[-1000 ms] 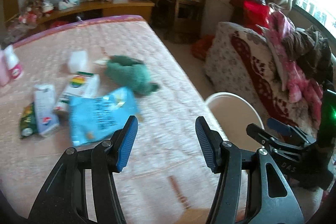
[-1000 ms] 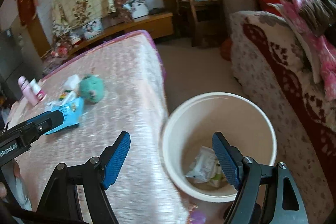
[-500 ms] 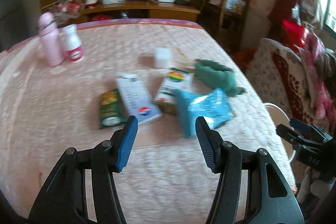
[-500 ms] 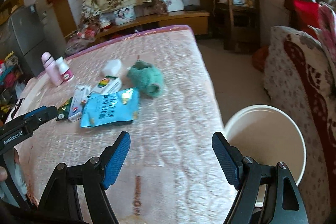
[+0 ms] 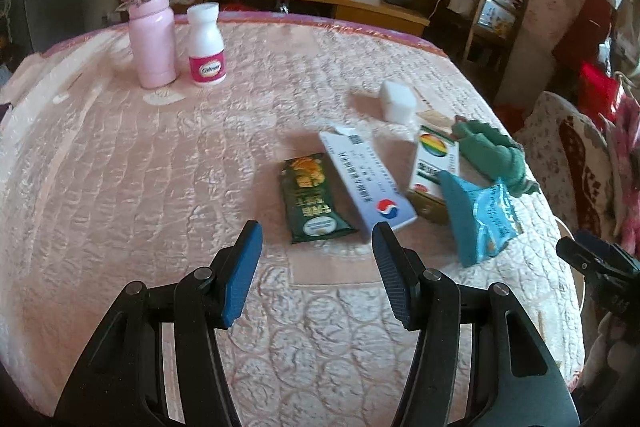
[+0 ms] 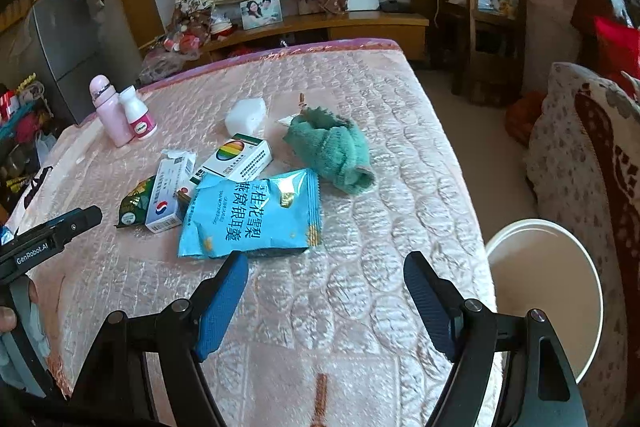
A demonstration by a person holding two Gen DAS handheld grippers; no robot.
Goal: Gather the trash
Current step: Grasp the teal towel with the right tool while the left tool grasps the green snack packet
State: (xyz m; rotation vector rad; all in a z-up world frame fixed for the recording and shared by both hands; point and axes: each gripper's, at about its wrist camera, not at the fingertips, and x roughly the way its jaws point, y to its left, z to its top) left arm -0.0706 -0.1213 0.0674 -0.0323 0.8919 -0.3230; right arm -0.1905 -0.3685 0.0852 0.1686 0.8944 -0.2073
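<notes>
Your pink quilted bed carries a blue packet, green pouch and two boxes. You also have a green cloth, white block and two bottles there.

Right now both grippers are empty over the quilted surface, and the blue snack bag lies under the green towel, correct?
Not quite. In the right wrist view the blue snack bag lies beside the green towel, on the near side, uncovered. The rest holds: the left gripper and right gripper are both open and empty over the quilted surface.

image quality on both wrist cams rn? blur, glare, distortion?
Left wrist: slight motion smear on the blue snack bag and green cloth; tool sharp. Right wrist: crisp, bag print legible, sheen on the quilted cover. Both: strong fisheye bowing, dark corner vignette.
</notes>
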